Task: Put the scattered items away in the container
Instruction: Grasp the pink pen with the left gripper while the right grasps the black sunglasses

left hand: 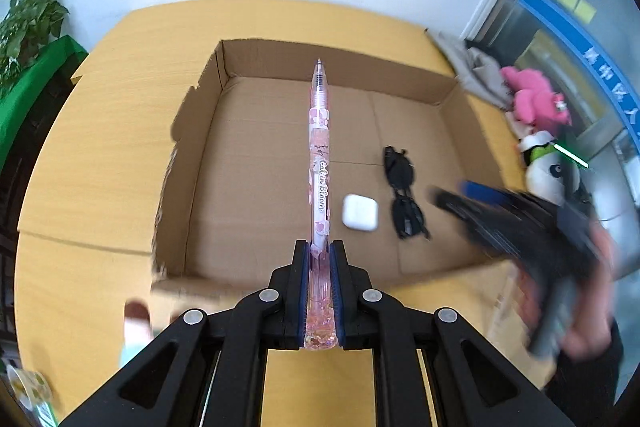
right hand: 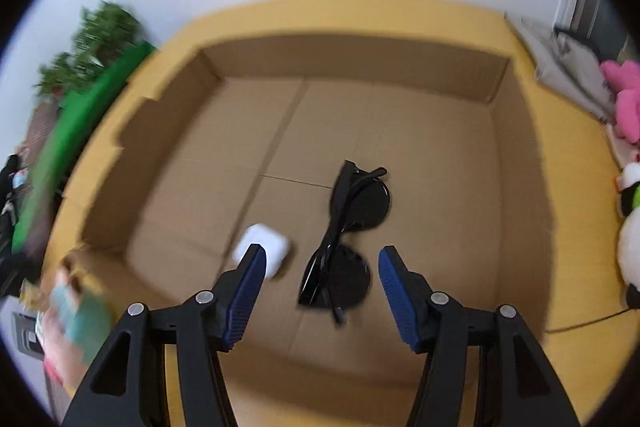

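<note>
Pen (left hand: 319,163), clamped in the left gripper (left hand: 320,251), is pointing toward twelve o'clock over the cardboard box (left hand: 332,61); right gripper (right hand: 322,255) is hovering wide open, empty, above sunglasses (right hand: 348,239).

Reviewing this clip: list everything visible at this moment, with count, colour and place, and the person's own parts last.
open shallow cardboard box: 1, brown, on the table
yellow wooden table: 1, under the box
folded black sunglasses: 1, on the box floor
small white earbud case: 1, on the box floor, left of the sunglasses
pink patterned pen: 1, clamped in the left gripper, above the box
plush toys: pink and white, at the table's right edge
potted plant: 1, green, far left
left gripper: black, blue pads
right gripper: black, blue pads, open above the sunglasses
</note>
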